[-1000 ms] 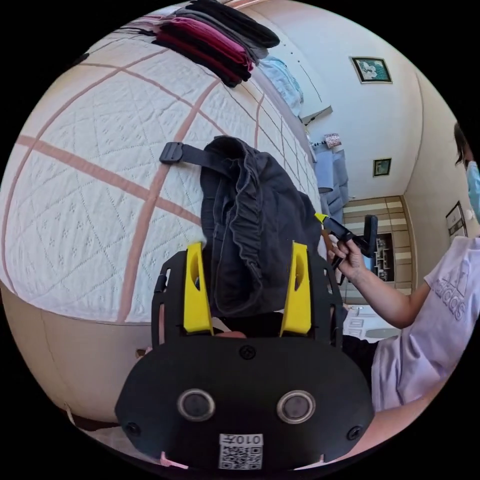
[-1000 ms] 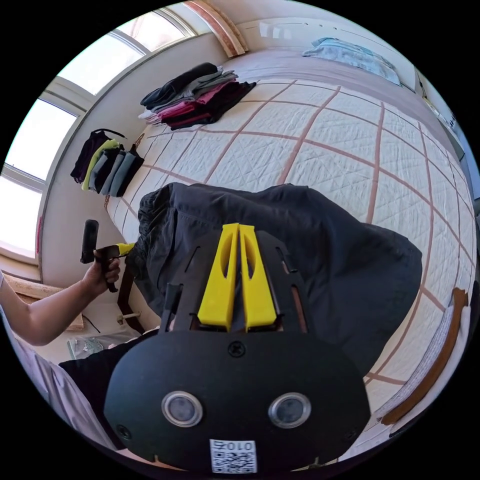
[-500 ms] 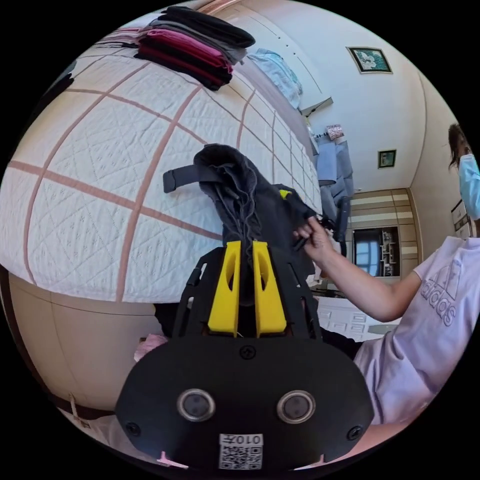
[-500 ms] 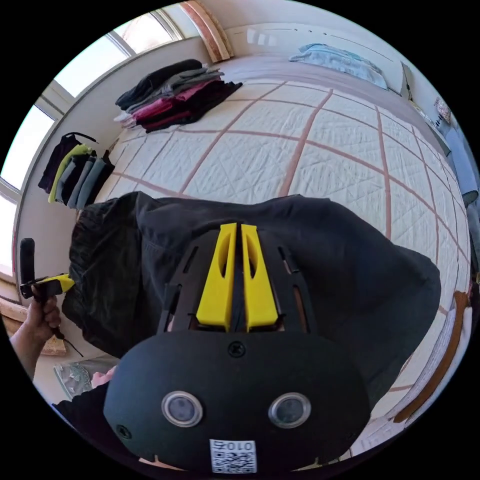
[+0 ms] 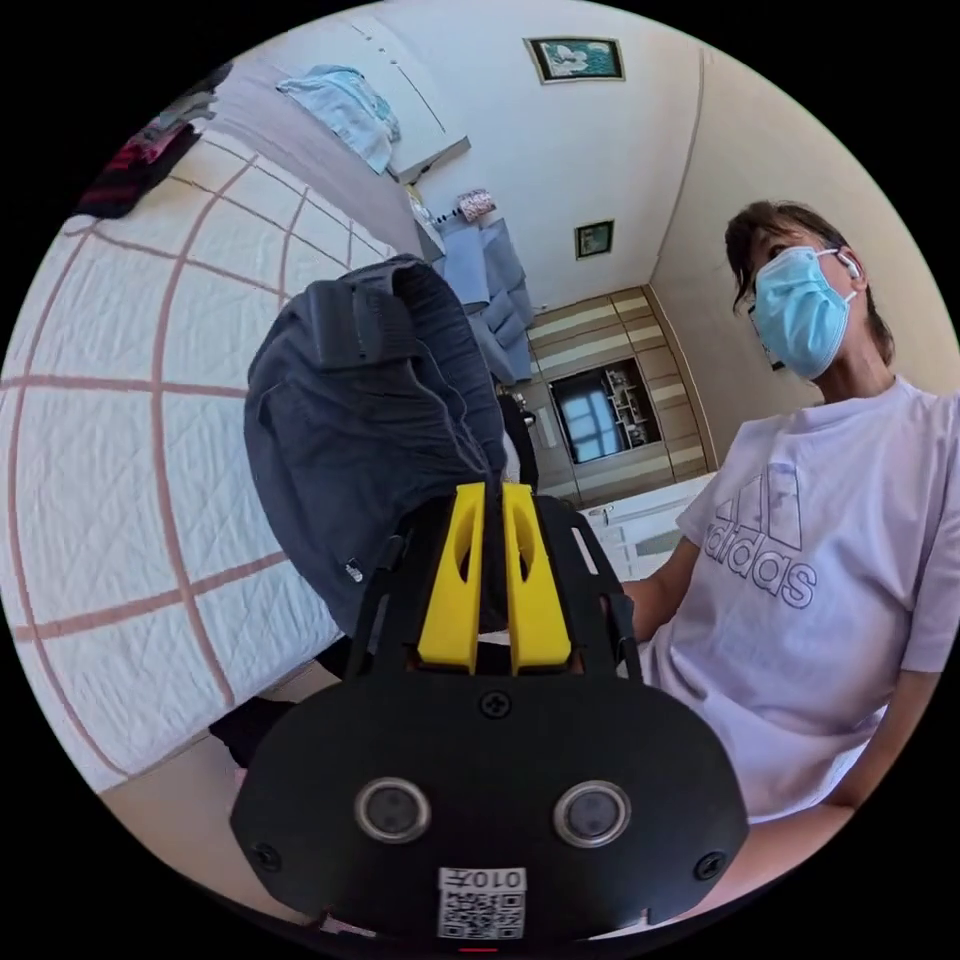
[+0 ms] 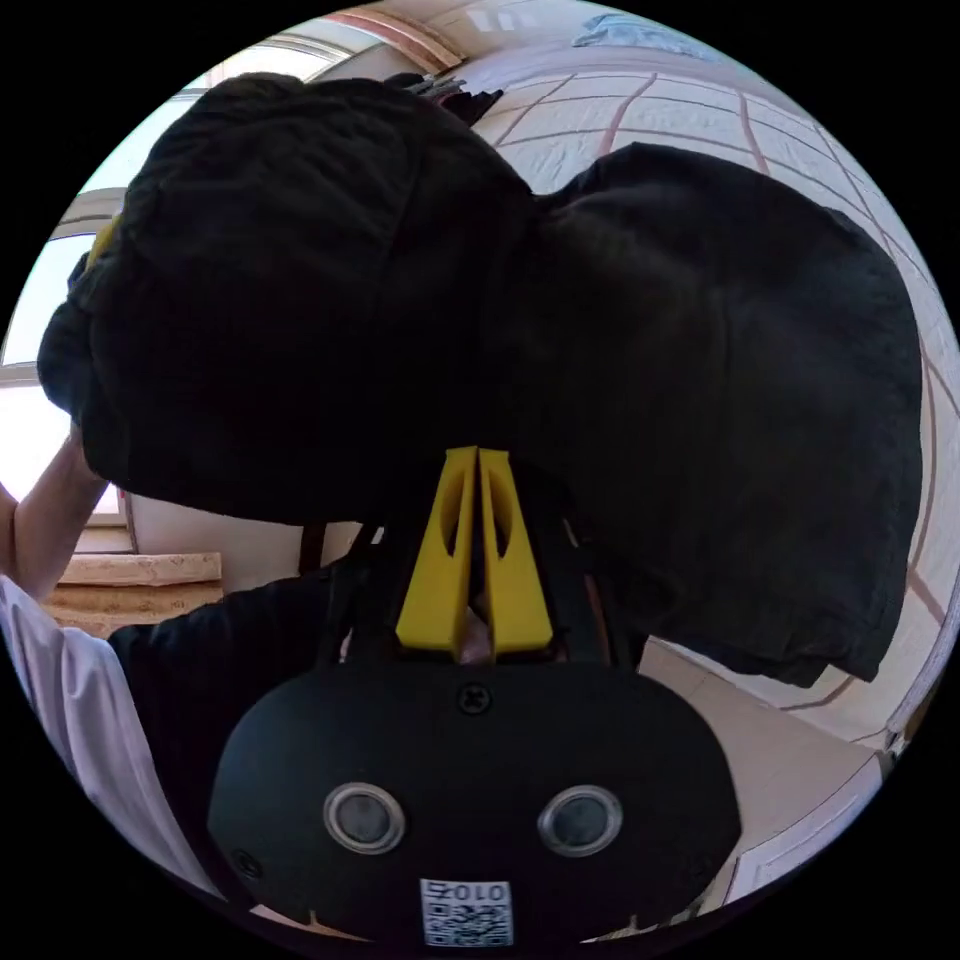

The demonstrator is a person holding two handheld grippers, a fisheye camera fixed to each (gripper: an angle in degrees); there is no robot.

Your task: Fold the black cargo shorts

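The black cargo shorts (image 5: 370, 430) hang bunched in the air above the bed's edge in the left gripper view, elastic waistband uppermost. My left gripper (image 5: 492, 492) has its yellow jaws pressed together on the waistband cloth. In the right gripper view the shorts (image 6: 600, 350) spread dark and wide across the upper picture, lifted off the quilt. My right gripper (image 6: 477, 458) is shut on their lower edge, both jaws pinching the fabric.
A white quilt with pink stripes (image 5: 110, 420) covers the bed. A stack of folded clothes (image 5: 140, 165) and a light blue garment (image 5: 345, 105) lie at its far side. The person in a pale T-shirt (image 5: 800, 600) stands close by. A window (image 6: 40, 330) is at left.
Both grippers have lifted the shorts off the quilt and toward the person. The left gripper, open one second ago, closed on the waistband and stays shut. Both cameras swung upward.
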